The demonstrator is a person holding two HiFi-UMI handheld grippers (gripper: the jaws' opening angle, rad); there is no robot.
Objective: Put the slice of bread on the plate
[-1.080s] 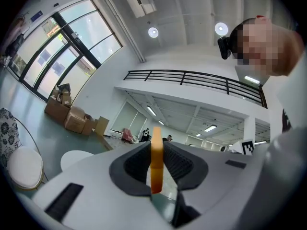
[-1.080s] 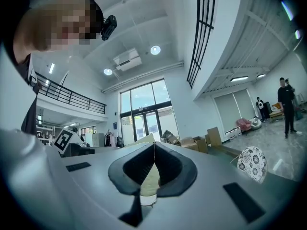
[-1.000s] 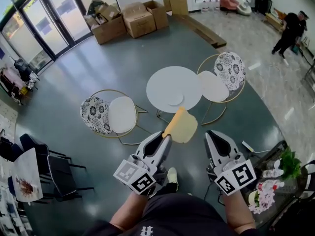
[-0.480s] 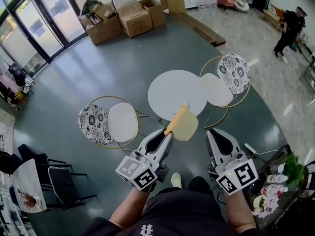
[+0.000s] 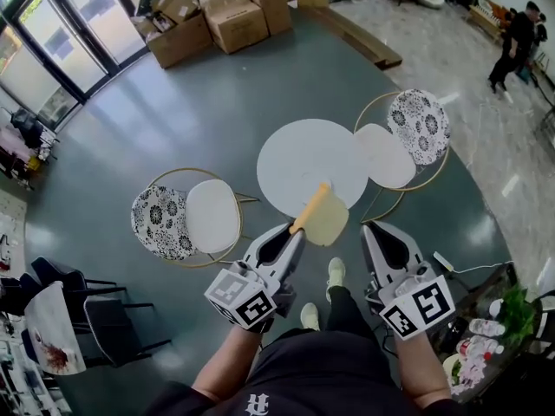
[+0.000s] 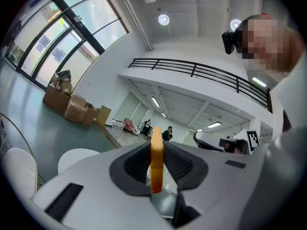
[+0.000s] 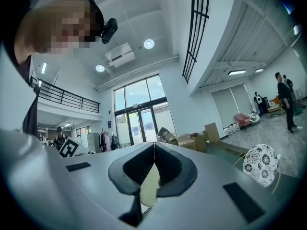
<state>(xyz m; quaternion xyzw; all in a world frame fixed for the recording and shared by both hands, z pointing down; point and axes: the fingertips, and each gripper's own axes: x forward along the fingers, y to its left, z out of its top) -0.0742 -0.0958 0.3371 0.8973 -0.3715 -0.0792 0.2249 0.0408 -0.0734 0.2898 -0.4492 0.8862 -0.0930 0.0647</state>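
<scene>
On the marker-labelled left gripper (image 5: 296,231), jaws clamp the slice of bread (image 5: 324,220).

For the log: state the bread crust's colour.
Orange bread crust; the left gripper view shows it best.

Plate (image 5: 319,178) largely behind bread slice (image 5: 324,221)

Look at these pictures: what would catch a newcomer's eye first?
A slice of bread sticks out from the left hand-held gripper, low in the head view's middle. Above it in that view stands a round white table, flanked by two patterned chairs.
</scene>
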